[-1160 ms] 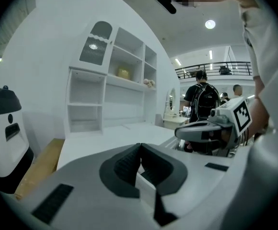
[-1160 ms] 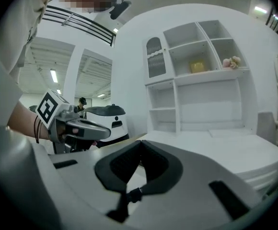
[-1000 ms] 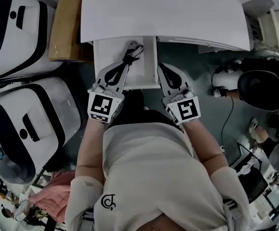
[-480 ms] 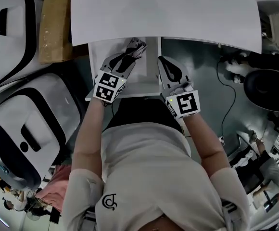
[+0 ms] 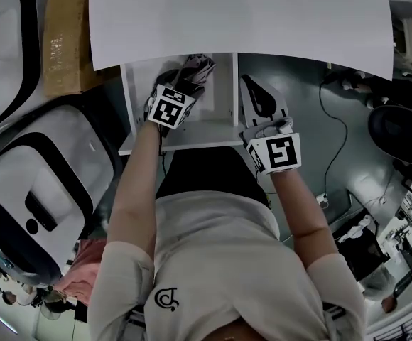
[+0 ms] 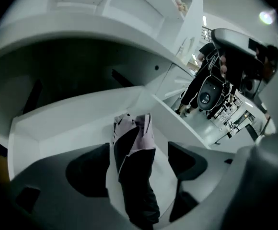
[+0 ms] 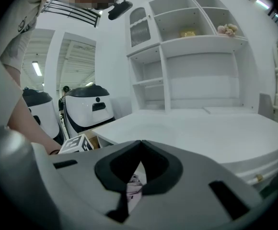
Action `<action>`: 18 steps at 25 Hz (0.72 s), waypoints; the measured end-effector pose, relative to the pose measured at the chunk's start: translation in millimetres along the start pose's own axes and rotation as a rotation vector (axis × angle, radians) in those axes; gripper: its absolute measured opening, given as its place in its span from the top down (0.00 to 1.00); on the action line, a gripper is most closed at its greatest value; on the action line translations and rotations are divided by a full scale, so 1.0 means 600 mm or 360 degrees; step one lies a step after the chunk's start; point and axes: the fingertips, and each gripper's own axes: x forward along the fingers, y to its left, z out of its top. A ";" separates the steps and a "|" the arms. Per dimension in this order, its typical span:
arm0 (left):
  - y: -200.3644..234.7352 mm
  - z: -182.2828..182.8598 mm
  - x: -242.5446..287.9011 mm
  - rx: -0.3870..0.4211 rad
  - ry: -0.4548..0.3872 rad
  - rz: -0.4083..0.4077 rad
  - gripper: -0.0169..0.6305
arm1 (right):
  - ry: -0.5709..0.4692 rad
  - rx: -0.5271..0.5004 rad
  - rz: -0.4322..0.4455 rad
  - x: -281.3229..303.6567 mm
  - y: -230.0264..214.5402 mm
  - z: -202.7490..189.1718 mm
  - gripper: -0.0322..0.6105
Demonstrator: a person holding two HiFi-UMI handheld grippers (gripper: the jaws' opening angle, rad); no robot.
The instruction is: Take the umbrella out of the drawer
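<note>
Left gripper [image 5: 185, 80] reaches down into the open drawer [image 5: 131, 109], jaws spread. The folded umbrella [image 5: 202, 65] lies lengthwise between them. From the left gripper view, the gripper [image 6: 139, 150] straddles the umbrella [image 6: 132, 128], with a strip of bare drawer floor showing on the right-hand side. I'm not clamped on it yet.

Umbrella: dark fabric with pale lilac panels, flat on the drawer bottom toward the back right corner.

Right gripper [image 5: 254, 87]: hangs just outside the drawer's right wall, over the grey floor [image 5: 298, 112]. Its jaws are pressed together at the tips and hold nothing [image 7: 139, 142].

Surface: the drawer is white with plain walls [image 6: 57, 123], pulled out from under a broad white tabletop [image 5: 241, 13]. From the right gripper view the tabletop [image 7: 201, 128] looks bare.

Room:
- A white shelving unit [image 7: 196, 47] stands at the back of the tabletop, with a few small things on its upper shelf.
- White-and-black machines [image 5: 42, 190] stand to my left.
- A cardboard box [image 5: 64, 41] sits beside the tabletop's left edge.
- A black cable [image 5: 328, 119] runs across the floor to my right.
</note>
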 end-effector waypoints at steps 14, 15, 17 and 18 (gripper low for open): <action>0.037 -0.037 0.092 0.0022 0.0193 0.0166 0.36 | 0.0044 0.0083 -0.0088 0.026 -0.041 -0.031 0.94; 0.039 -0.039 0.092 0.0027 0.0201 0.0198 0.36 | 0.0050 0.0108 -0.0102 0.026 -0.044 -0.033 0.94; 0.043 -0.040 0.093 0.0079 0.0222 0.0273 0.43 | 0.0070 0.0157 -0.0117 0.027 -0.048 -0.042 0.94; 0.046 -0.039 0.092 0.0108 0.0229 0.0308 0.46 | 0.0085 0.0179 -0.0120 0.028 -0.048 -0.048 0.94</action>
